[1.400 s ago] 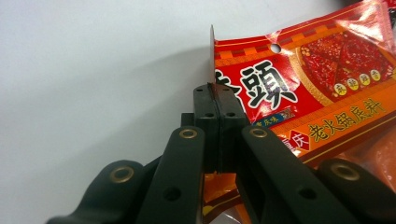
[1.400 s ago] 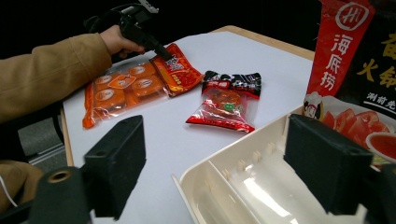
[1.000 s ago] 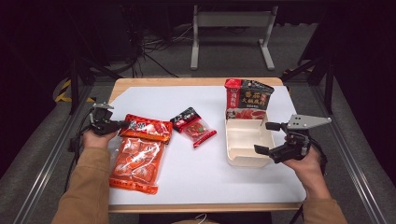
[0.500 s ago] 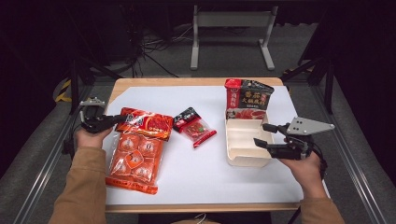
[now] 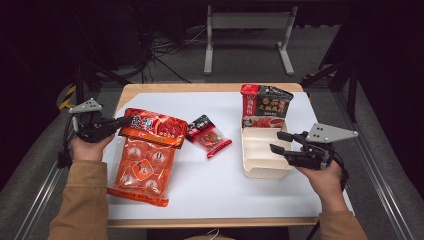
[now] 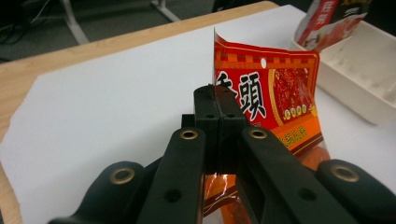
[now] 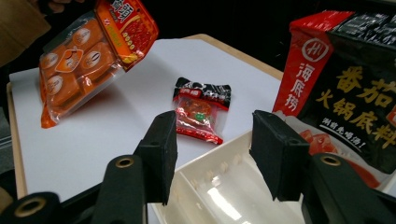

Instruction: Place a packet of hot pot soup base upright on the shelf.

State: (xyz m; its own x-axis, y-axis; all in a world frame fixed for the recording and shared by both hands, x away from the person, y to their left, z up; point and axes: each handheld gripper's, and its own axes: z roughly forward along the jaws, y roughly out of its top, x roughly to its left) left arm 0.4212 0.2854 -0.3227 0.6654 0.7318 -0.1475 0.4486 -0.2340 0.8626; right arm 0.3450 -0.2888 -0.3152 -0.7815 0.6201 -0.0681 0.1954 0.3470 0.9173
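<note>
My left gripper (image 5: 119, 122) (image 6: 216, 100) is shut on the top corner of a large orange-red snack bag (image 5: 145, 155) (image 6: 275, 102) (image 7: 88, 46), lifting that end off the white sheet at the table's left. The bag's lower end still touches the sheet. A small red and black packet (image 5: 207, 135) (image 7: 201, 112) lies flat mid-table. A cream tray (image 5: 262, 167) (image 7: 224, 191) sits at the right with a red and black hotpot pouch (image 5: 264, 107) (image 7: 350, 98) leaning in its far end. My right gripper (image 5: 279, 142) (image 7: 214, 154) stands open over the tray's near right side, holding nothing.
A white sheet (image 5: 220, 185) covers most of the wooden table (image 5: 150, 90). Dark floor, cables and a grey metal stand (image 5: 247, 35) lie beyond the far edge. Metal rails run along both sides of the table.
My left gripper has pulled up and leftward with the bag's top corner, raising and tilting the bag. The right gripper shifted slightly and stays open by the tray.
</note>
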